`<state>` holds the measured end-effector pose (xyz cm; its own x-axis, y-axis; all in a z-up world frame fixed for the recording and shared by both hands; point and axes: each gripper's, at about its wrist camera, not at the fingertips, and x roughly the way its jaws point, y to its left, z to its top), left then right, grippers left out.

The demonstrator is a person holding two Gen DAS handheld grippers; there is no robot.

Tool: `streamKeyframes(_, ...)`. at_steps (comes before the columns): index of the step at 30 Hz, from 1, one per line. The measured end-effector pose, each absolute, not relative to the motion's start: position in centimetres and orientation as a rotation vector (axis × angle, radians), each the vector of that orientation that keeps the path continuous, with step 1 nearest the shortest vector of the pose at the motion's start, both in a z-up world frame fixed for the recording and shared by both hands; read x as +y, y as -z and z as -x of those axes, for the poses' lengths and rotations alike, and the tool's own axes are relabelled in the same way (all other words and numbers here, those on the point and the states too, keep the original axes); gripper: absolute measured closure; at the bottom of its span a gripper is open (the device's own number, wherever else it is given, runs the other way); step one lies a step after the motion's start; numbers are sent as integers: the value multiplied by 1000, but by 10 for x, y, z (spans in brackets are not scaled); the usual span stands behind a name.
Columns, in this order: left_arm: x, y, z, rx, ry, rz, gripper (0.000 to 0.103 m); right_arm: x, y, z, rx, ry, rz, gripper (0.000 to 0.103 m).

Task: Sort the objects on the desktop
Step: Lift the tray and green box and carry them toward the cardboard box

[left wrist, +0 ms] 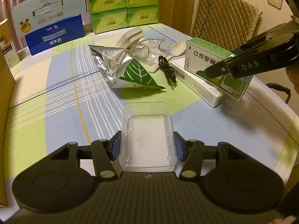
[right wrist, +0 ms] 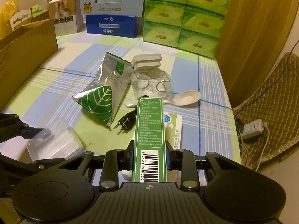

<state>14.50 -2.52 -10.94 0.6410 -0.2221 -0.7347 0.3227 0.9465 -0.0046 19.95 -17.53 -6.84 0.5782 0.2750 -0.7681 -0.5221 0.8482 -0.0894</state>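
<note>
The right gripper [right wrist: 149, 155] is clenched on the green medicine box [right wrist: 149, 143]; its pads are seen pressed against the box's two narrow flanks near the barcode end; the box's long axis runs straight ahead along the fingers, away from the tool, with its far end above the black audio cable [right wrist: 127, 122]. In the left wrist view the box is seen tilted, its lower edge resting on the white carton [left wrist: 198, 85], which lies directly beneath and just right of the tool.

The left gripper [left wrist: 147, 149] is closed on the clear plastic tray [left wrist: 147, 136]; the tray is gripped by its side walls, its long axis also pointing forward from the fingers; its open side faces up.

The coming move is judged to turn on this: the tray lies to the left of the right tool and slightly nearer, well apart from the box; the box would have to be lifted and swung left; its long axis is likely to need alignment with the tray's.

Between the two tools the foil leaf-printed pouch [right wrist: 101, 104] and the cable are found, ahead and left of the right tool; the white spoon [right wrist: 185, 98] lies ahead and right. Open tablecloth [left wrist: 61, 97] is left near the tray; the table edge is close on the right tool's right side.
</note>
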Motion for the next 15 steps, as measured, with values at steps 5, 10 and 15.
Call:
streamKeyframes(5,-27,101,-141,800,312,-138,52,-181,58,-191,821,-464,276,75)
streamKeyframes(10,-26,85,-135,773,305,-144,52,-181,38,-179,790,-469,249,75)
streamKeyframes(15,-17,58,-127,743,271,-130,52,-176,12,-164,752,-488,225,75)
